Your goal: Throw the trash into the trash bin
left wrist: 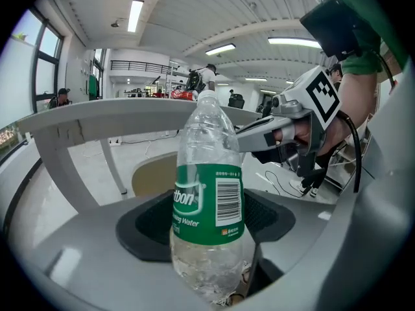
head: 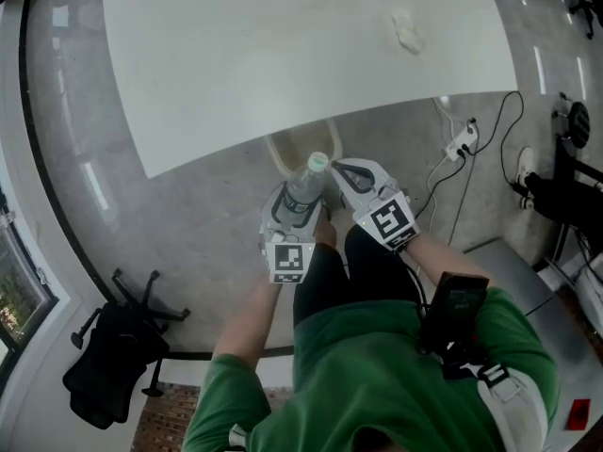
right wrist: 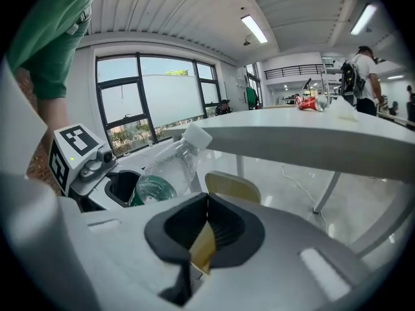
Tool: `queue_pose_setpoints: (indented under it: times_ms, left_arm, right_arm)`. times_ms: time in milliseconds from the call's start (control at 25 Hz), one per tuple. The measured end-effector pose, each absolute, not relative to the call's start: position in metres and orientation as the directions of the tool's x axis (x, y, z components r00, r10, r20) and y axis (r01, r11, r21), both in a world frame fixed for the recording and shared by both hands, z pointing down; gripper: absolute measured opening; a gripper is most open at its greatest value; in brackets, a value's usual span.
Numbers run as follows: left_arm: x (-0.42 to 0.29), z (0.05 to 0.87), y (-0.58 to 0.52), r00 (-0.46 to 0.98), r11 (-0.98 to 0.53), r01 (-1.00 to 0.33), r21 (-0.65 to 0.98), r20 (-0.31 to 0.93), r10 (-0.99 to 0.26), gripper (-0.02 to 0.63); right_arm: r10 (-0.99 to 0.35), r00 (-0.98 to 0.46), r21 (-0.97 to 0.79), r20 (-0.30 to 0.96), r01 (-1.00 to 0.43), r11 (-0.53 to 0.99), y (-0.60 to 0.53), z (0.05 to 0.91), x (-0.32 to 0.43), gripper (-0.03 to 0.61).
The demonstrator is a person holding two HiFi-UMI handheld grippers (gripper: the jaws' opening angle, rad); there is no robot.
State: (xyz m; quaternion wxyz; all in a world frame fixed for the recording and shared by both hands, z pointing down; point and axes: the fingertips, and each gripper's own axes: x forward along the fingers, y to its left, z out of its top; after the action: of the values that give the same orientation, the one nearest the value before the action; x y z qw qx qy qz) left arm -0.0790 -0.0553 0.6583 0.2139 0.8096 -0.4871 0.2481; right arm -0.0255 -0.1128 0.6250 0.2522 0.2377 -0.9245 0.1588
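At the bottom centre of the head view a person in a green shirt holds both tools out over the grey floor. The left gripper is clamped on a clear plastic bottle with a green label and white cap, held by its lower body and standing roughly upright between the dark pads. Just right of it, the right gripper has its jaws together, and I can't make out anything gripped. Just beyond both tips sits the beige trash bin, partly tucked under the near edge of the white table. A crumpled white wad lies on the table towards the upper right.
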Motion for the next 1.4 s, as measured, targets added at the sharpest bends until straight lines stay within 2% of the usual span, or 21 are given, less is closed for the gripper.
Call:
queue_pose_setpoints:
  times_ms: [880,1200,1400]
  left_arm:
    - [-0.075,0.846,-0.09,0.349,-0.474,-0.88,0.018,0.703,-0.62,0.33]
    - [-0.076,0.877,-0.113,0.31,-0.437,-0.899,-0.012,0.686,-0.658,0.331]
    - [-0.077,0.906,-0.117,0.275,-0.429,-0.902,-0.035,0.72,-0.637,0.331]
  right_arm:
    - [-0.243,-0.708,-0.203,0.663,-0.482,0.852,-0.125,0.813,-0.003,0.003]
    - [-0.222,-0.698,-0.208,0.681,-0.476,0.855,-0.125,0.851,0.003,0.004]
    - [-0.231,-0.694,-0.209,0.682,-0.488,0.848,-0.129,0.862,0.005,0.003]
